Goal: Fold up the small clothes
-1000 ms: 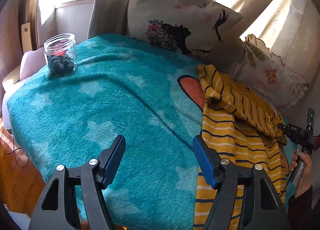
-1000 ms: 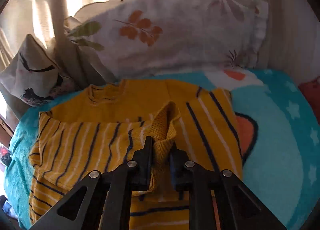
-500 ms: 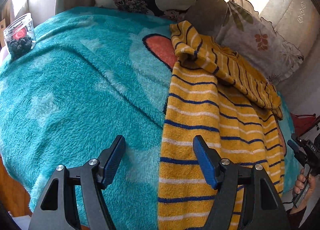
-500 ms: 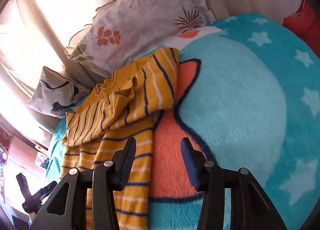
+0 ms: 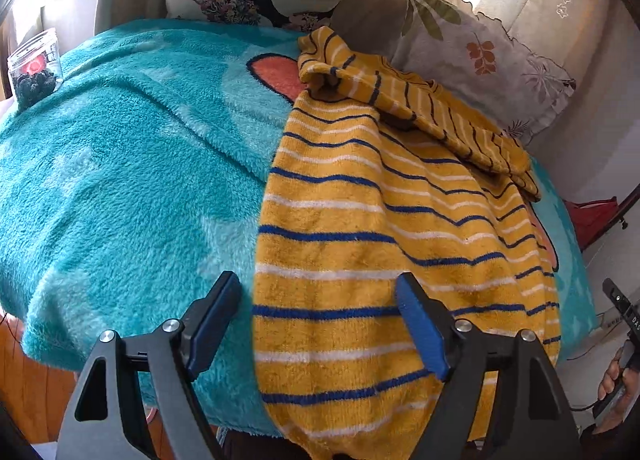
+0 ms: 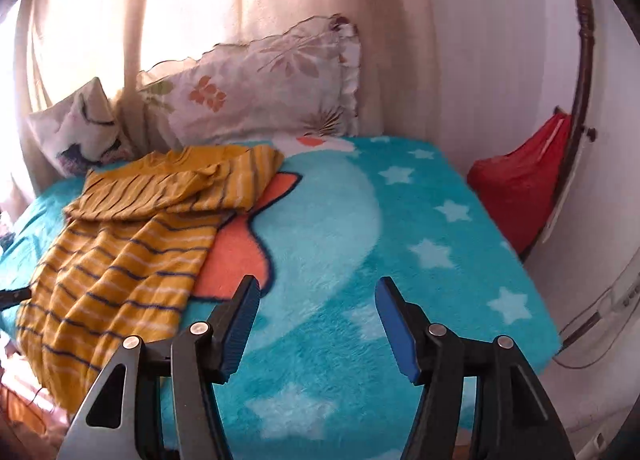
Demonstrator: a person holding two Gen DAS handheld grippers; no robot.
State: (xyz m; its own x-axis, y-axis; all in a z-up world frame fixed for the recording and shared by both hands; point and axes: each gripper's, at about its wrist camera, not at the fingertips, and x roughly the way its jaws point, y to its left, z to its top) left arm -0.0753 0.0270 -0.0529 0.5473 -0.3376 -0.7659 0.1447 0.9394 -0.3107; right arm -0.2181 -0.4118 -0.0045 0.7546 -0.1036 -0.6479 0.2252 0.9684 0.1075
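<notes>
At far left we see a clear jar [image 5: 35, 66] on the teal blanket [image 5: 120, 180], dark berry-like pieces filling its lower part. Our left gripper [image 5: 318, 316] hangs over the near hem of the yellow striped garment [image 5: 360, 244], its jaws widening, cloth beneath them but not pinched. Our right gripper [image 6: 316, 324] is spreading over bare blanket, nothing between; the garment [image 6: 120, 260] lies to its left.
</notes>
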